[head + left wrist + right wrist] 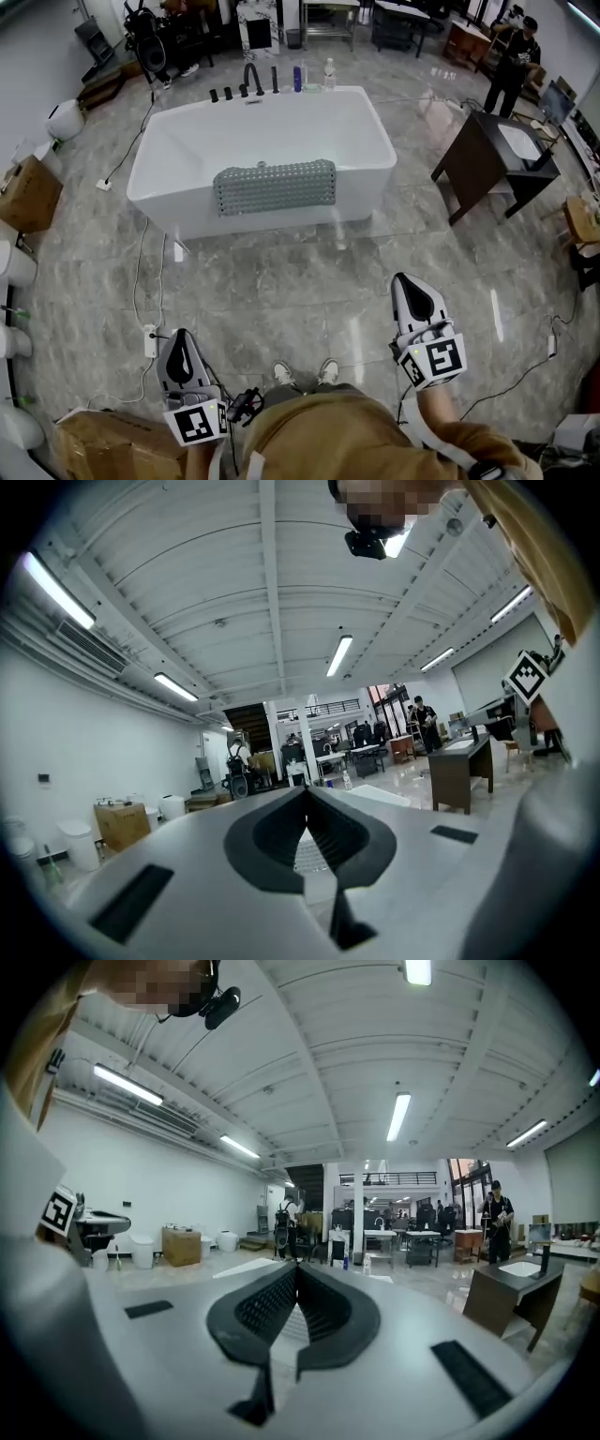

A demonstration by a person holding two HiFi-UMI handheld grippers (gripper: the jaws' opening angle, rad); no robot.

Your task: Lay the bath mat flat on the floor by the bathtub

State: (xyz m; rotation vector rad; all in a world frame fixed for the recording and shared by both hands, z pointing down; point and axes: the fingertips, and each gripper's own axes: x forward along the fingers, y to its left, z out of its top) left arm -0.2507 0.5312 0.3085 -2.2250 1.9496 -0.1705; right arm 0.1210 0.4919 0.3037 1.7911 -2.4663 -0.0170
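The left gripper [181,333] has its jaws shut. In the left gripper view the two dark pads meet at the tips [307,799] with nothing between them. The right gripper [404,278] is the same: its own view shows the pads pressed tip to tip [297,1274], holding nothing. Both grippers point level, out over the floor [281,272].

The mat [275,187] is well ahead of both pairs of jaws, roughly between their lines and untouched. It is grey and knobbed, and hangs folded over the near rim of the white tub [187,141], not on the floor. Past the mat, on the tub's far rim, stand a black faucet [251,77], a blue bottle [297,78] and a clear bottle [329,73]. Their labels are too small to read.

The only clear print is the square black-and-white marker on each gripper's cube, on the left [198,424] and on the right [434,360]. Each cube also shows at the edge of the other gripper's view, the right one [527,675] and the left one [58,1208]. They carry patterns, not words.

A cardboard box [28,192] stands far left of the left jaws, with no legible print. A dark desk [487,155] stands ahead and right of the right jaws, with a person [514,66] beyond it.
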